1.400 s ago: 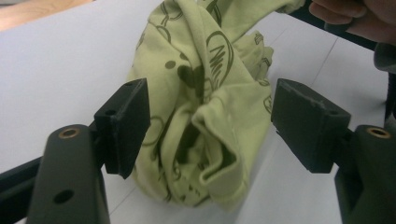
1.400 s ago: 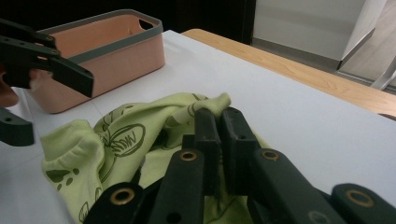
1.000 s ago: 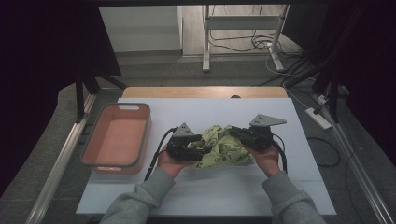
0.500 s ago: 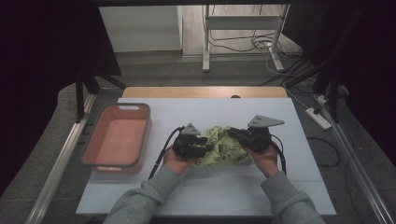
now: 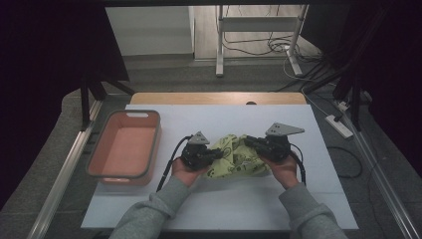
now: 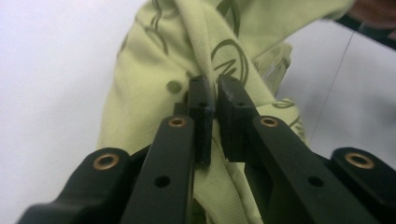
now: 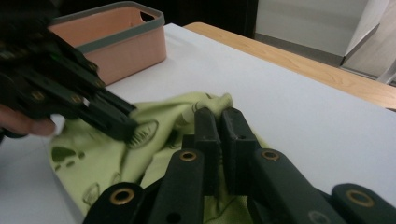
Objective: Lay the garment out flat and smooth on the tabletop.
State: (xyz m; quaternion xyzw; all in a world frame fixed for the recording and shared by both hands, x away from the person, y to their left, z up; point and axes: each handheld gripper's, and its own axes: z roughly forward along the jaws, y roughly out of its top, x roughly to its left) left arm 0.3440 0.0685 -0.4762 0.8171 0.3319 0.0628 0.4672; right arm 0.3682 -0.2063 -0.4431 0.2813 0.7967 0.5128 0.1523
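Item: yellow-green printed cloth [image 5: 238, 158], bunched at the desk's middle, nearer its front edge. Left gripper [image 6: 215, 100]: our jaws have just been closing and now pinch a fold of the cloth. Right gripper [image 7: 221, 122]: clenched on the opposite side of the cloth. With both ends gripped, we judge it ready to lift or spread. Pink bin [image 5: 125, 144]: by the left edge

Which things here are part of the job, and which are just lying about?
In use:
- green cloth, bunched on the table
- left tool, jaws just closed, pinching the cloth
- right tool, shut on the cloth

Lying about:
- pink bin, untouched, left of the cloth
- power strip on the floor
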